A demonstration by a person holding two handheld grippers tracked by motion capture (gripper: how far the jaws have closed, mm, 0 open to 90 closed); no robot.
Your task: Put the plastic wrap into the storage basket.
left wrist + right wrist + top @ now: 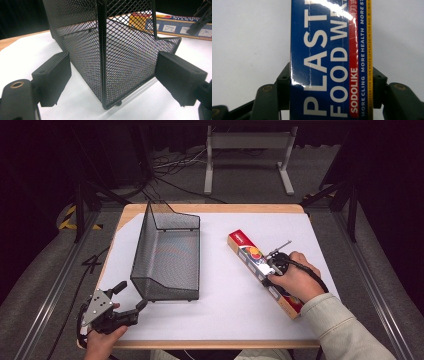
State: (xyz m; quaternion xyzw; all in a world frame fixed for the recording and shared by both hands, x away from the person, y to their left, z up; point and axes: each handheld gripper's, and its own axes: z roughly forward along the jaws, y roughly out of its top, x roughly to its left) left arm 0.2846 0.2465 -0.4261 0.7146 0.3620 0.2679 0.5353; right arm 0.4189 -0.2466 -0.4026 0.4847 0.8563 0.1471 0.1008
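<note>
The box [263, 271] of plastic food wrap lies flat on the white table [225, 310], right of centre in the high view, running slantwise from upper left to lower right. The right tongs [270, 270] sit over its middle, pressed on its two long sides; in the right gripper view the box [329, 62] rises up the centre of the frame with a black pad tight against each long edge, so these tongs hold the box. It rests on the table.

The right hand [295, 282] covers the lower part of the box, its pale sleeve coming in from the lower right corner. The left hand [102, 340] is at the lower left, at the table's near edge, and its left tongs [131, 296] stand wide with nothing between the pads, pointing at the near corner of the mesh basket [167, 255]. In the left gripper view that corner of the basket [102, 62] stands between the two spread pads but farther off, untouched.

The basket stands left of centre, well apart from the box. The table has a wooden rim under the white top. Around it is grey floor, with cables and a metal frame at the top of the frame.
</note>
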